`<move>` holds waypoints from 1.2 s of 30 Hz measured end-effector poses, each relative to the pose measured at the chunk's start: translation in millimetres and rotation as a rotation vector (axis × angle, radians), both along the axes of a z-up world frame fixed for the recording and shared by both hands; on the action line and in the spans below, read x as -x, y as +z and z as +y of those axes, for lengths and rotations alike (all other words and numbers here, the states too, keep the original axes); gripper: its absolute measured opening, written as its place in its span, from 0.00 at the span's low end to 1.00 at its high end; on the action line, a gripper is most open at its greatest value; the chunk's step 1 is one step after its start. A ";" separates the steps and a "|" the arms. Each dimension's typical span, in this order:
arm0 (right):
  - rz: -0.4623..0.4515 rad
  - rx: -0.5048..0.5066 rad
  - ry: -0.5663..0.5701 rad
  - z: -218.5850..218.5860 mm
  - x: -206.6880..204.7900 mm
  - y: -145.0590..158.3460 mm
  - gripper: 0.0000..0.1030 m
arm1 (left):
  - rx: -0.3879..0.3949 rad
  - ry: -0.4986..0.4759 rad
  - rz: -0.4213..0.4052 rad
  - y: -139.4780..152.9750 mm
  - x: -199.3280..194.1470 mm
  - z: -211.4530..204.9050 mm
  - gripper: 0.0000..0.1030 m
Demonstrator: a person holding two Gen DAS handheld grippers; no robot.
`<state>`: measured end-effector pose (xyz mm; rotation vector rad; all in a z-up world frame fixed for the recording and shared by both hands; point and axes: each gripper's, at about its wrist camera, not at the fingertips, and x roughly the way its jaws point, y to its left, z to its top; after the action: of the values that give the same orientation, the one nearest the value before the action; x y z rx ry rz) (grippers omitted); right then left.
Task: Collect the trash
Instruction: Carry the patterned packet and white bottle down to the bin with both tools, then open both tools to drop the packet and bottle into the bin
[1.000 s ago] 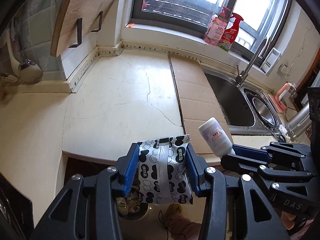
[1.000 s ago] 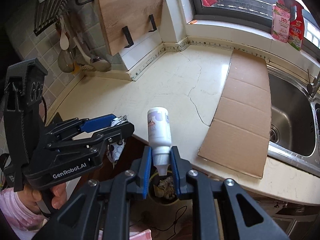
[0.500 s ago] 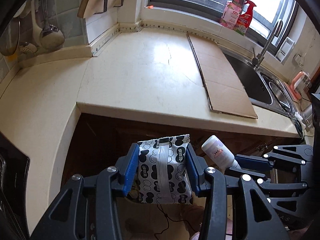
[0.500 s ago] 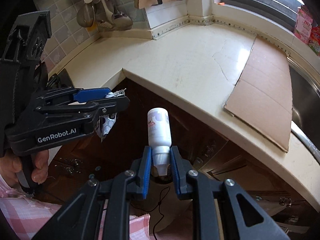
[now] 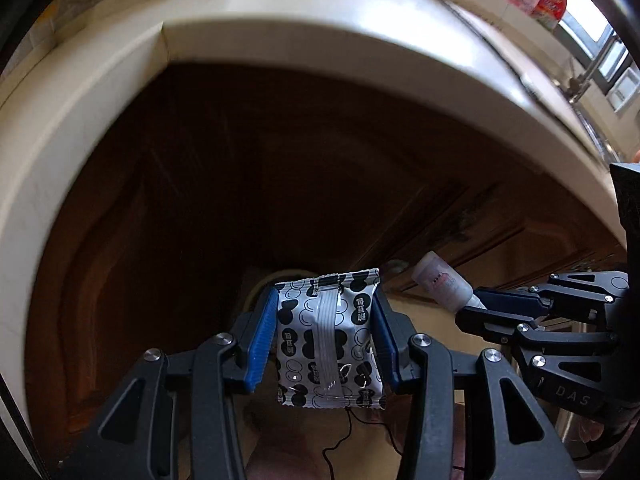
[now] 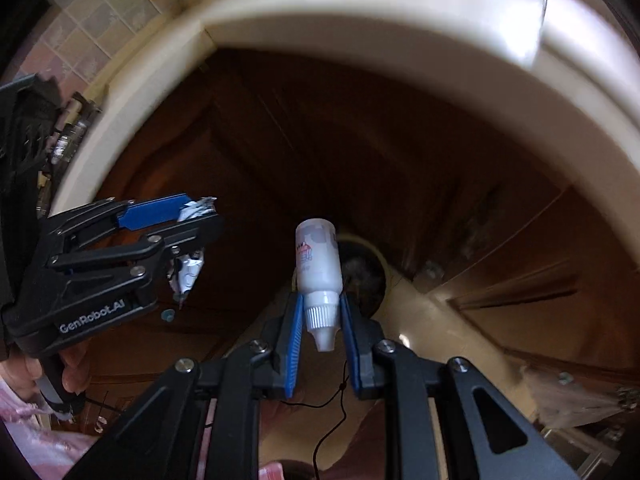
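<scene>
Left gripper (image 5: 325, 336): clenched on the snack packet, blue pads pressed to its two side edges; also seen from the side in the right wrist view (image 6: 192, 232).
Snack packet (image 5: 328, 336): silver, printed with black and white blobs, central seam facing the camera; held off the ground, in front of the dark cabinet and over the bin's mouth.
Right gripper (image 6: 320, 320): clamped on the ribbed neck of the white bottle, nozzle pointing back toward the camera.
White bottle (image 6: 318, 256): small, squeezable, red and blue label; base pointing away from the gripper, toward the bin opening. In the left wrist view (image 5: 442, 282) just right of the packet, tilted, not touching it.
Trash bin (image 6: 380, 272): pale round rim on the floor, dark inside, contents blurred; partly hidden behind bottle and packet.
Cabinet fronts (image 5: 240, 180): dark brown wood, filling the middle of both views.
Countertop edge (image 5: 360, 48): cream, arching above both grippers, blurred.
Thin black cord (image 6: 340, 412): trailing on the floor below the right gripper.
Hand on left gripper handle (image 6: 48, 376): partly visible, pink checked sleeve beside it.
</scene>
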<state>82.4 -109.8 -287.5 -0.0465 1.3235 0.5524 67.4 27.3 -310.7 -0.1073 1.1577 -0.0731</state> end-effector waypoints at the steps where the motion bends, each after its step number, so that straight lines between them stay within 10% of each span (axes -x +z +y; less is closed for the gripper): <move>1: 0.023 0.004 -0.005 2.0 -1.4 -15.7 0.19 | -0.002 0.010 0.012 -12.6 0.2 2.9 0.42; 20: 0.136 0.089 0.018 53.4 -34.0 -226.1 0.19 | 0.016 0.143 0.126 -229.8 -40.8 43.2 0.44; 25: 0.162 0.116 0.043 61.9 -39.2 -250.0 0.19 | 0.007 0.173 0.145 -251.0 -43.5 55.2 0.78; 36: 0.156 0.115 0.018 57.2 -33.1 -243.3 0.34 | -0.052 0.123 0.173 -238.1 -33.0 63.2 0.87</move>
<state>115.5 -52.6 -530.8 -0.1120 1.5075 0.5028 100.4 90.4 -548.8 -0.1412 1.3225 0.0765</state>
